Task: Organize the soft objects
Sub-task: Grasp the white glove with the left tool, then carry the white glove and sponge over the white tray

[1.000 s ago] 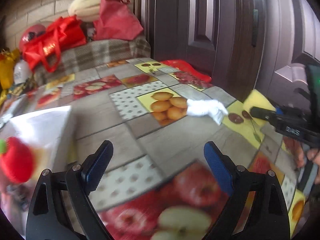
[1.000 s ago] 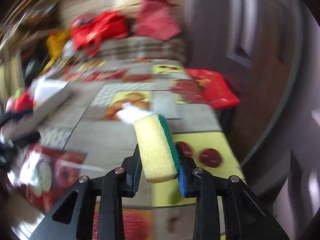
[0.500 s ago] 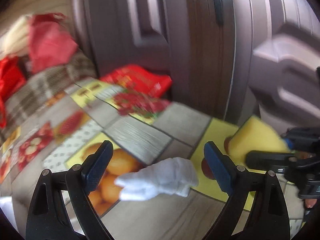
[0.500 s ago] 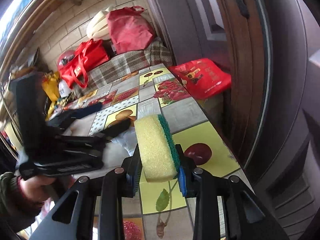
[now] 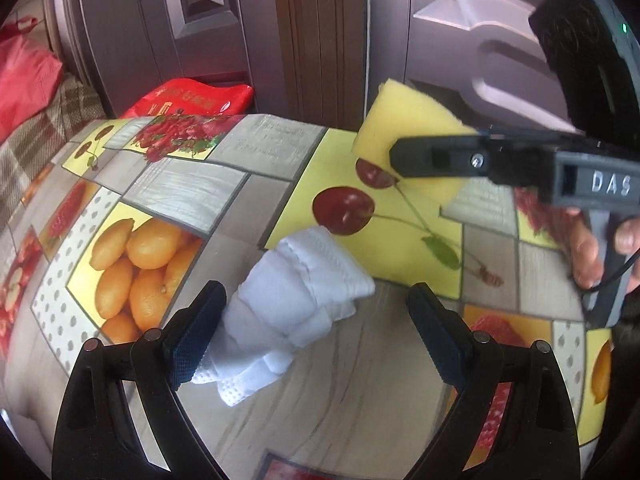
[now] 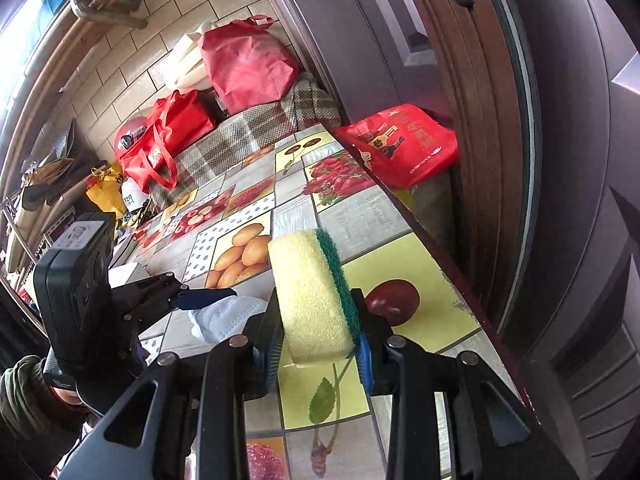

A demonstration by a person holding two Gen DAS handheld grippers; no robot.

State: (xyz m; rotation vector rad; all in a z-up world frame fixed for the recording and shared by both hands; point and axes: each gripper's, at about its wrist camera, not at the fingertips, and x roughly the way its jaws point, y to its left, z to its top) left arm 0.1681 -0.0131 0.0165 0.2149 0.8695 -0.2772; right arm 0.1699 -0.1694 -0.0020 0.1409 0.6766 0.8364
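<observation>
Left hand-held gripper [image 5: 312, 328] spread wide above the counter [image 5: 360, 400], jaws either side of a rolled white cloth [image 5: 288, 312]. Cloth lies on the fruit-patterned covering; the left pad is touching or just beside it, the right pad well clear. Right hand-held gripper [image 6: 320, 344] pinches a yellow sponge [image 6: 312, 300] with a green scouring face, held off the counter near its door-side edge. Red bag [image 6: 404, 144] beyond the far corner.

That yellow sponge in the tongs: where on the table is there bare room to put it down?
The sponge hangs over the cherry square by the table's door-side edge: bare. The grey and strawberry squares toward the red bag are free too. It is crowded around the white cloth, where the open left tongs reach in.
</observation>
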